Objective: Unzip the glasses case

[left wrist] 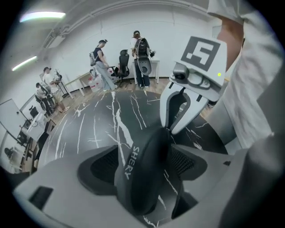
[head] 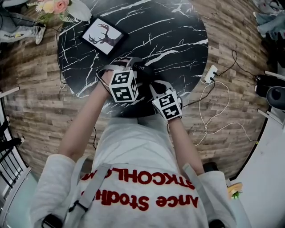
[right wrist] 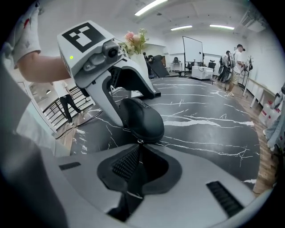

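A black oval glasses case [left wrist: 141,171] with pale lettering stands on its edge between the pads of my left gripper [left wrist: 143,165], which is shut on its two broad sides. It is held just over the black marble table [head: 178,31]. From the right, my right gripper [right wrist: 139,149] is shut on the small zipper pull [right wrist: 139,142] at the near end of the case [right wrist: 143,119]. In the head view both grippers meet at the table's near edge, left gripper [head: 130,67] and right gripper [head: 151,83], with the case [head: 141,70] mostly hidden between them.
A framed deer picture [head: 103,35] lies at the back left of the table, with flowers [head: 55,6] beyond it. A white power strip [head: 210,73] and its cables lie on the wooden floor to the right. People stand far off in the room.
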Tool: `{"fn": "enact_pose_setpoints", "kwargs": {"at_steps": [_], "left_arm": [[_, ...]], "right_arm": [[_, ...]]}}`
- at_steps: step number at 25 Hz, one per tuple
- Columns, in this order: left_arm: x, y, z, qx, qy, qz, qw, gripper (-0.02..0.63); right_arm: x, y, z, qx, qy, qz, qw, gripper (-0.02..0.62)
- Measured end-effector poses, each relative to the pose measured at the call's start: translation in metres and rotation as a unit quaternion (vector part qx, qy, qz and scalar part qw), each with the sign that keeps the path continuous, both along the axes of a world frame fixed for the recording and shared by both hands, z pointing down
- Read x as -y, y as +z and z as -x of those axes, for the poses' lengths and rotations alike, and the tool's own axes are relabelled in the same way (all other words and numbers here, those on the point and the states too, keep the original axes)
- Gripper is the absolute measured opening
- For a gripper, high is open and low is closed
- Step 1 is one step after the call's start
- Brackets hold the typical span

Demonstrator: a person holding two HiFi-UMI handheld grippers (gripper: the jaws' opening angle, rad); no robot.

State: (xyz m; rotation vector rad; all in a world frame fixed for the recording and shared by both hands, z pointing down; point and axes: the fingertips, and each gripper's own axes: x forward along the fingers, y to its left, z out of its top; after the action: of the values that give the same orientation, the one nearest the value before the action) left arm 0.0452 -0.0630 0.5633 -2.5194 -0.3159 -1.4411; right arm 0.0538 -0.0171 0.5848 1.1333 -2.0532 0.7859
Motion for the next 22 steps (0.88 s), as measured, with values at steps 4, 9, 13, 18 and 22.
{"fn": "enact_pose_setpoints", "kwargs": {"at_steps": [4,9,13,18,22], "left_arm": [[-0.007,0.018,-0.008,0.027,0.008,-0.008,0.9996,0.337],[-0.002,0.017,-0.01,0.002,-0.014,0.005,0.9999,0.327],[-0.001,0.017,-0.01,0.002,-0.013,0.013,0.9998,0.327],[-0.001,0.017,-0.011,0.002,-0.013,0.016,0.9998,0.326],[0.0,0.017,-0.011,0.0,-0.02,0.018,0.9996,0.325]], "right_arm": [[0.0,-0.003,-0.001,0.006,0.0,-0.008,1.0,0.035],[0.0,-0.005,-0.003,0.052,0.011,-0.007,0.999,0.028],[0.001,0.004,-0.01,0.04,0.028,0.005,0.999,0.029],[0.012,0.004,-0.006,0.075,0.05,0.022,0.996,0.144],[0.012,0.003,-0.011,0.069,0.079,0.022,0.994,0.043]]}}
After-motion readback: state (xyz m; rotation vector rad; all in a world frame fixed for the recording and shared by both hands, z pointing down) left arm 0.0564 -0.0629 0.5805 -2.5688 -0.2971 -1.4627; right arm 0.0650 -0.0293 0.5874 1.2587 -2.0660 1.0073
